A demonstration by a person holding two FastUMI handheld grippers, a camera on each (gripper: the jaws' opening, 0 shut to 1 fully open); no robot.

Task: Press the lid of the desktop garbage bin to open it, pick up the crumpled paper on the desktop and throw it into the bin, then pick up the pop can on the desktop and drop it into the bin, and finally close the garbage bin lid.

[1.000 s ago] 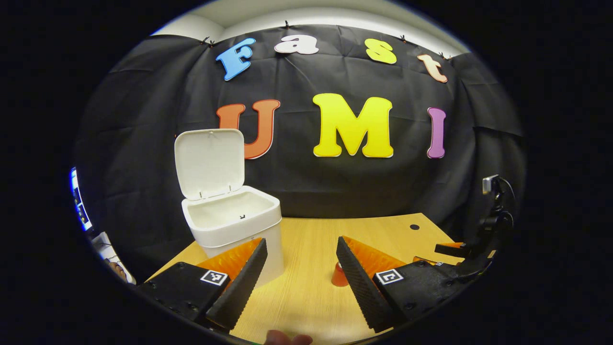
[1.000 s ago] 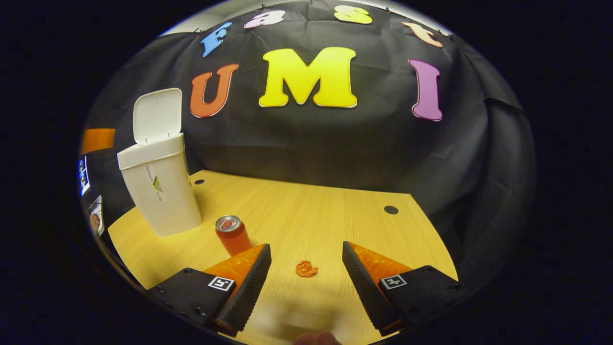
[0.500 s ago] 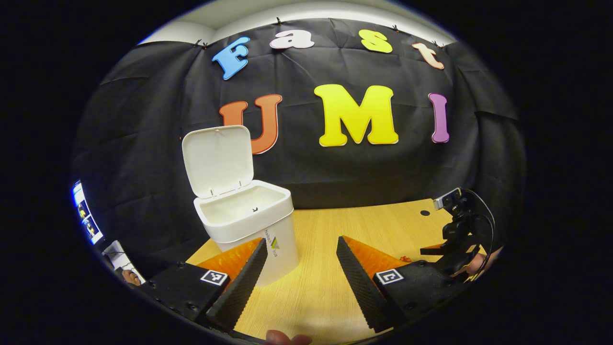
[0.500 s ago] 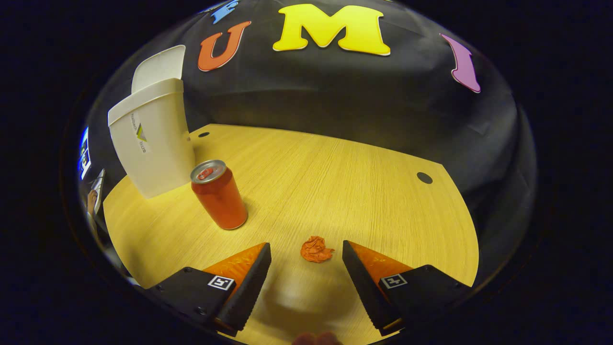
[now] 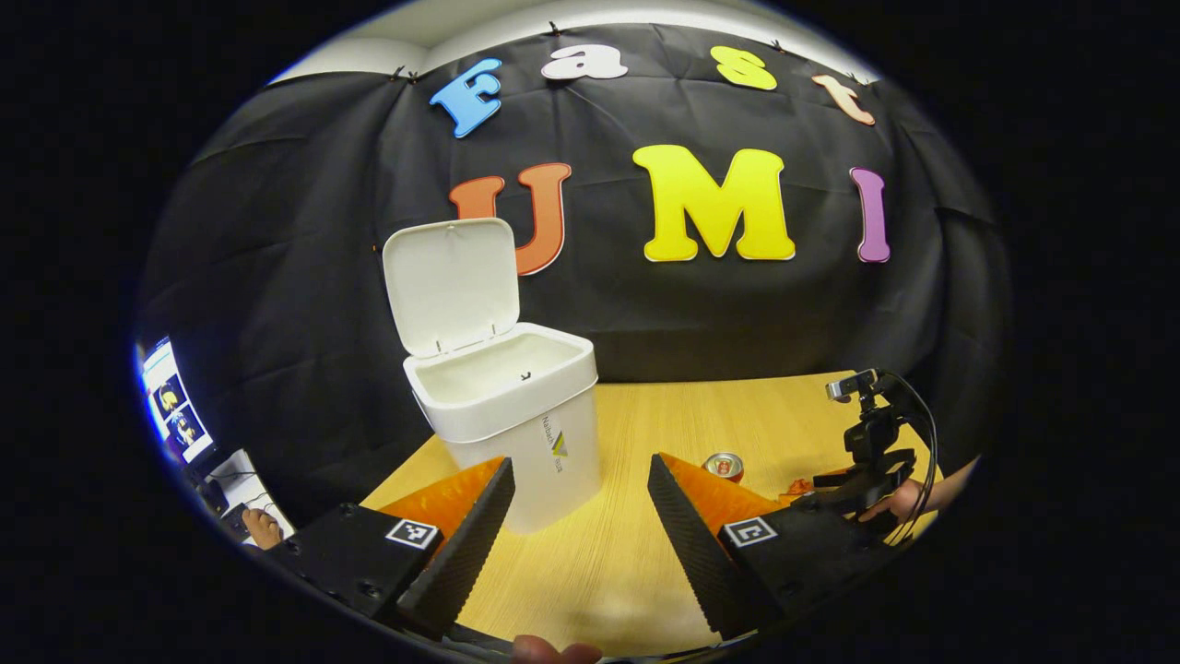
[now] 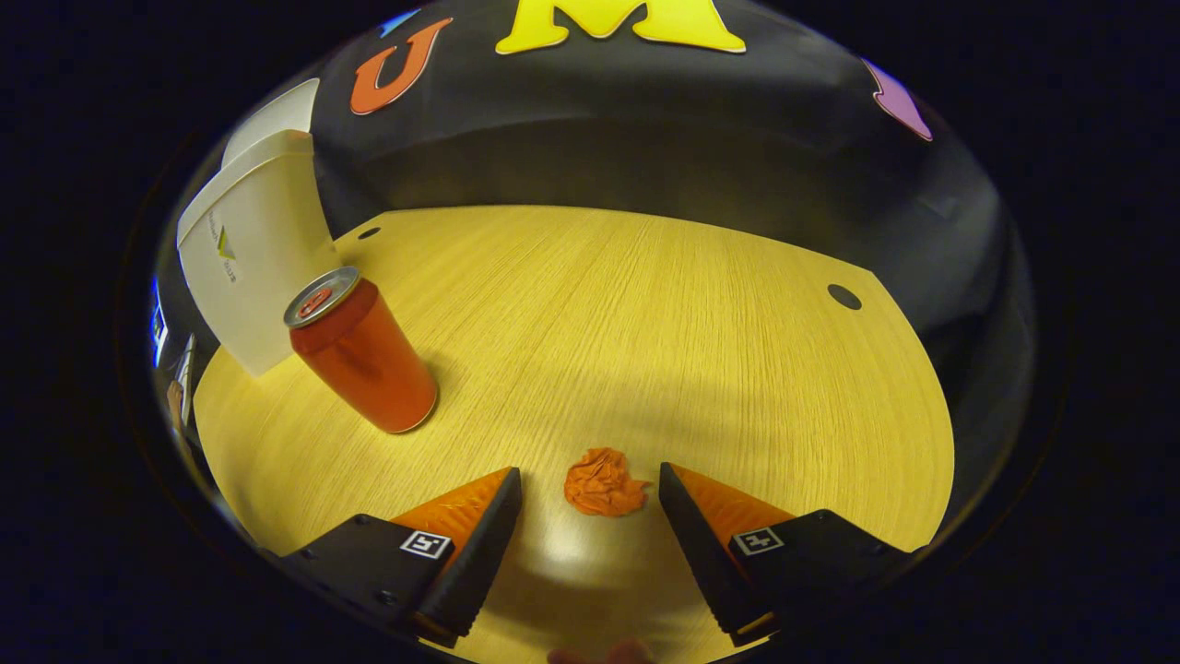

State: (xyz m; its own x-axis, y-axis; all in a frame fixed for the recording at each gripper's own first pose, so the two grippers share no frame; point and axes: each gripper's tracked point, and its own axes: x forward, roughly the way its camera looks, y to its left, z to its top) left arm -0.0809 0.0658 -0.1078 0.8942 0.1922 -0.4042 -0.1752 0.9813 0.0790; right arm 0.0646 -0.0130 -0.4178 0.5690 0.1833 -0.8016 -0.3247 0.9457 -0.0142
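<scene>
- Paper ball (image 6: 604, 481), crumpled and orange, is lying on the tabletop (image 6: 645, 314) straight ahead of the right tongs (image 6: 590, 516), between the two fingertips and just beyond them, not touched by either.
- Right tongs are standing wide open, holding nothing; jaws are straddling the line to the paper, so the gap is already lined up with it.
- No clear long axis on the paper, it is a rough lump, so the closing direction probably matters little.
- Can (image 6: 359, 355) is standing upright on the tabletop off to the left of the right tongs and farther out, near the bin (image 6: 244, 267); well apart from the paper.
- Bin is sitting at the left side of the tabletop with its lid (image 5: 452, 286) standing up, so the opening step looks done; the inside looks empty in the left gripper view.
- Left tongs (image 5: 576, 516) are hanging open and empty, pointing past the bin's right side; the other gripper and a hand (image 5: 908, 503) are showing far right in that view.
- Right hand is clearly nearer the paper; next move is likely a short push forward and down, then closing.
- Risk: fingertips nudging the light paper away before closing.
</scene>
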